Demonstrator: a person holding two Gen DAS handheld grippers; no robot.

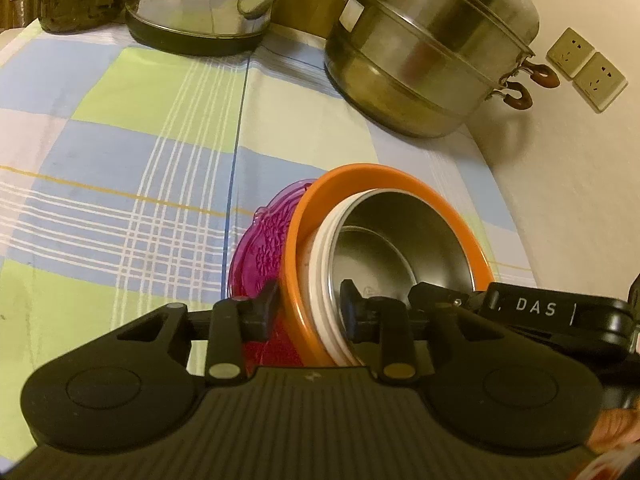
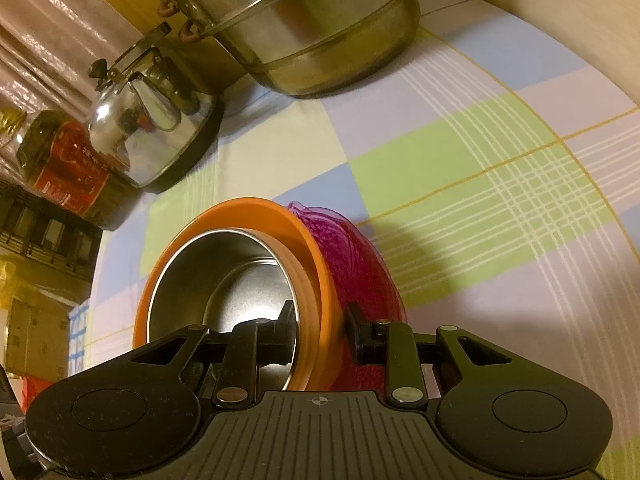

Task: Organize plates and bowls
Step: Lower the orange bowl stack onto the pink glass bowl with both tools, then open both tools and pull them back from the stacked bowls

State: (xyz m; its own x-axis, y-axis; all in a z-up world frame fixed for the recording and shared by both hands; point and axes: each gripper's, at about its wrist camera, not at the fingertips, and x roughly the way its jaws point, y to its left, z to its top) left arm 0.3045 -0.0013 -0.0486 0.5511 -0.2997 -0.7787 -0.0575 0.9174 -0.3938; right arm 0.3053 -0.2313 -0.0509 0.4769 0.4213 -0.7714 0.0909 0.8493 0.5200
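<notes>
Both grippers, left gripper (image 1: 308, 312) and right gripper (image 2: 320, 328), clamp nested rims: steel bowl (image 1: 404, 240), orange bowl (image 1: 360, 176), embossed magenta plate (image 1: 260, 256).

Nested dishes on the tablecloth (image 1: 120, 152)

The metal bowl (image 1: 400, 240) sits in the bowl (image 1: 384, 176), on the plate (image 1: 260, 256); the steamer pot (image 1: 432, 48) and the kettle (image 1: 192, 12) stand behind the bowl.

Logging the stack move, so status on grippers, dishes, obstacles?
Left gripper and right gripper both clamped on rims of nested stack: steel bowl, orange bowl, pink dish. Steamer pot and kettle stand behind, clear.
</notes>
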